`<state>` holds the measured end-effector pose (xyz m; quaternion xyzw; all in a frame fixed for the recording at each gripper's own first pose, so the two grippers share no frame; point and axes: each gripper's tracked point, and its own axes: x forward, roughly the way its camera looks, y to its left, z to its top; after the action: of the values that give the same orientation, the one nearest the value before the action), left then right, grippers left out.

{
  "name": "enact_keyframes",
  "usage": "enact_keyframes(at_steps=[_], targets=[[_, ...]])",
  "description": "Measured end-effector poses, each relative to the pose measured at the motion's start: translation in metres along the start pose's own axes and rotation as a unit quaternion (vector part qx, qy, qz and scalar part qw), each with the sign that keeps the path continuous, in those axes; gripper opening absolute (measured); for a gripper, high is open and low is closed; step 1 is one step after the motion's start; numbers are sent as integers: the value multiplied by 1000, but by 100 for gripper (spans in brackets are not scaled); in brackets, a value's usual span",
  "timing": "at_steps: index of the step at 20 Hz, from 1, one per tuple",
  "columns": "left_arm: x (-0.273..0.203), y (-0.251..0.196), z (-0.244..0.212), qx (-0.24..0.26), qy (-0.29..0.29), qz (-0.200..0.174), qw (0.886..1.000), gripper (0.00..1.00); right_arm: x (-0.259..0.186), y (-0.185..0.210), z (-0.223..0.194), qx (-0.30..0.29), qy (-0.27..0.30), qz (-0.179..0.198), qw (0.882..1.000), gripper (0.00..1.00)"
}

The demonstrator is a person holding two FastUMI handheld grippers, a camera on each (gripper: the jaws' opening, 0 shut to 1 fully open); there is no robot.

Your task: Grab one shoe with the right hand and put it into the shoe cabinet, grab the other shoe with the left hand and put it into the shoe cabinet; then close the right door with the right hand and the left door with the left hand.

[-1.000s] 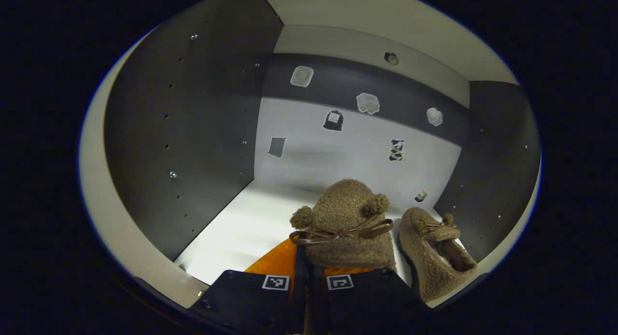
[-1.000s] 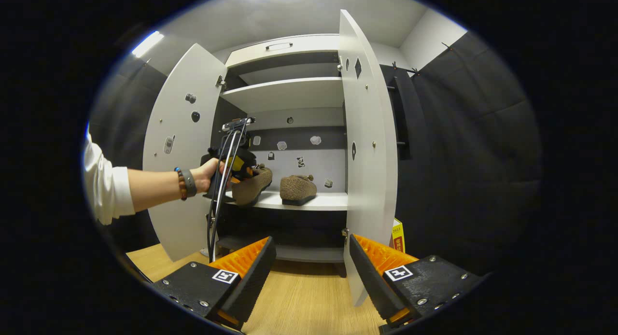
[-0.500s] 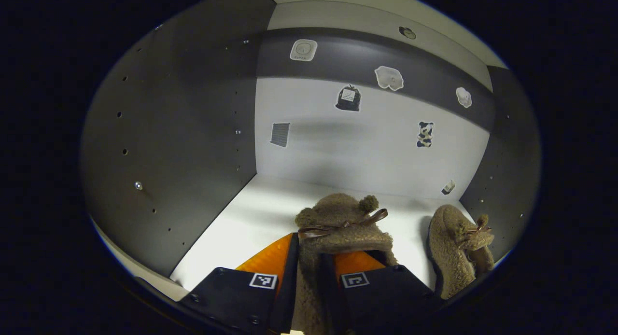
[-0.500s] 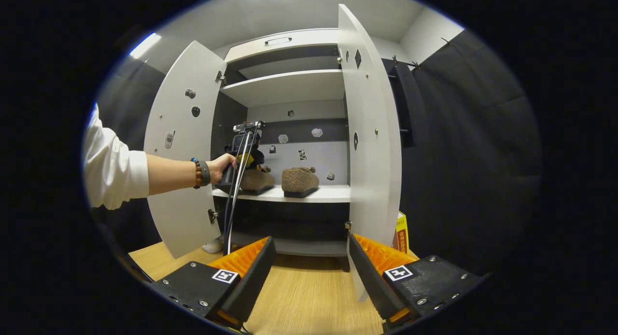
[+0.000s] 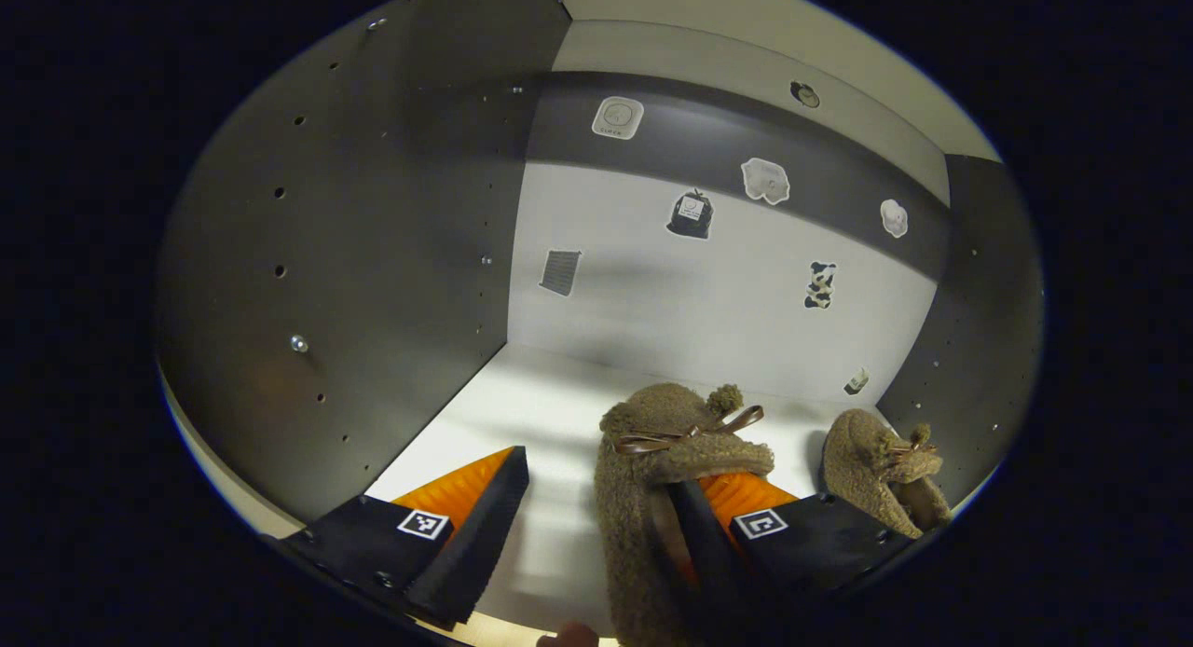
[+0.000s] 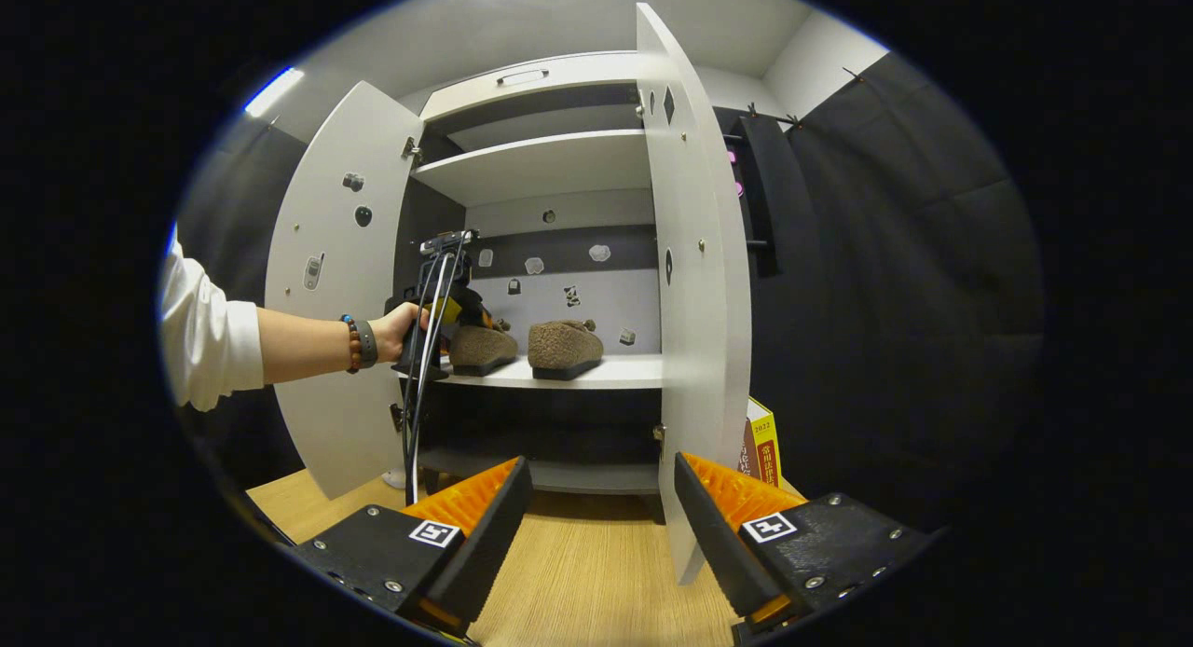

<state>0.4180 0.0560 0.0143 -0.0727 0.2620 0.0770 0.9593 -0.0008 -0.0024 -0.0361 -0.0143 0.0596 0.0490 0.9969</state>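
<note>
Two fuzzy brown shoes stand side by side on the white shelf [image 5: 522, 414] inside the cabinet. The nearer shoe [image 5: 666, 461] with a ribbon bow rests on the shelf; my left gripper [image 5: 587, 526] is open around its heel wall, the right finger inside the shoe's opening. The second shoe [image 5: 881, 465] sits to its right. In the right gripper view both shoes [image 6: 480, 346] [image 6: 564, 346] show on the shelf [image 6: 615, 375], with a hand holding the left gripper [image 6: 449, 311] at them. My right gripper [image 6: 596, 512] hangs open, holding nothing, over the wooden floor before the cabinet. The left door [image 6: 331, 283] and right door [image 6: 694, 255] stand open.
Dark side walls [image 5: 354, 255] close in the compartment; the back panel [image 5: 708, 293] carries several stickers. An upper shelf [image 6: 541, 167] sits above. A yellow box [image 6: 762, 442] stands on the floor by the right door. Black cloth [image 6: 885, 255] hangs on the right.
My left gripper has opened and let the shoe go; the shoe now rests on the shelf. The right gripper has barely moved.
</note>
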Motion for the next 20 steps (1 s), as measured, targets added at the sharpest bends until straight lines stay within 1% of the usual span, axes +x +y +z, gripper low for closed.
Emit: enact_keyframes(at_steps=[2, 3, 4, 5, 6, 7, 8, 11, 13, 15, 16, 18, 19, 20], targets=[[-9, -5, 3, -11, -8, -15, 1000, 96, -3, 4, -2, 4, 1, 6, 1000, 94], [-16, -10, 3, -11, -9, -26, 1000, 99, -4, 6, -2, 3, 1, 7, 1000, 94], [-24, -15, 6, -9, -13, -41, 999, 96, -4, 8, -2, 1, -1, 10, 1000, 94], [-33, -22, 10, -7, -18, -56, 998, 99, -6, 11, -2, -3, 0, 12, 1000, 94], [-46, -29, 17, -8, -30, -74, 997, 92, -6, 13, -2, -6, -1, 14, 1000, 94], [-56, -33, 26, -7, -48, -85, 995, 96, -7, 16, 0, -7, -2, 16, 1000, 94], [-69, -37, 36, -1, -65, -94, 993, 96, -8, 19, 1, -5, -3, 19, 1000, 94], [-115, -46, 55, 29, -106, -114, 987, 96, -9, 26, 4, 4, -7, 28, 1000, 94], [-145, -53, 61, 26, -121, -131, 984, 96, -7, 29, 6, 6, -9, 33, 999, 94], [-176, -55, 63, 19, -129, -144, 981, 92, -8, 33, 7, 12, -8, 40, 999, 94], [-188, -54, 64, 22, -137, -149, 979, 99, -7, 33, 8, 15, -10, 43, 999, 94], [-216, -52, 65, 34, -167, -154, 973, 99, -5, 32, 13, 17, -14, 45, 999, 94], [-231, -50, 62, 40, -179, -155, 971, 96, -4, 31, 15, 15, -16, 43, 999, 94], [-244, -47, 57, 48, -192, -152, 968, 98, -2, 30, 16, 15, -18, 42, 999, 94]])
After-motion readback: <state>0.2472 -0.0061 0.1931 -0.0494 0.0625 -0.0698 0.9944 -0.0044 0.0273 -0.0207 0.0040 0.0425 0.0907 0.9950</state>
